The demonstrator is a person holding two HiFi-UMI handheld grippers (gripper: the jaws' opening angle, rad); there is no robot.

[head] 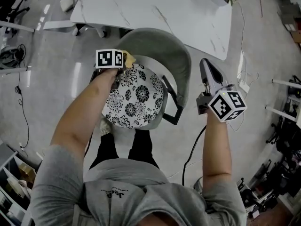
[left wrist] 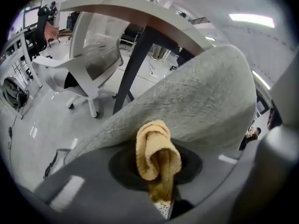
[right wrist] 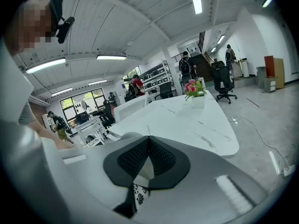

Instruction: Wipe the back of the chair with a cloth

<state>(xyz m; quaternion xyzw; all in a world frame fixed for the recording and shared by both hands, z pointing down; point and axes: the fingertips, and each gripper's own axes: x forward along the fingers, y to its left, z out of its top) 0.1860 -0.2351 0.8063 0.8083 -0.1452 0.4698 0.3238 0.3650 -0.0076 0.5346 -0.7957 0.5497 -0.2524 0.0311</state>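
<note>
Left tongs (left wrist: 159, 178) clenched on yellow cloth (left wrist: 154, 148) at grey chair back (left wrist: 201, 101); right tongs (right wrist: 147, 158) clenched together, empty, off beside it.

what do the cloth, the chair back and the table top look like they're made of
Cloth: probably yellow terry towelling, looped and fuzzy, bunched in the left hand-held gripper.
Chair back: grey woven or felt-like upholstery, matte with a speckled nap.
Table top: white with thin grey veins, smooth with a slight sheen. It could be marble or a marble-look laminate; the look leaves that open.
</note>
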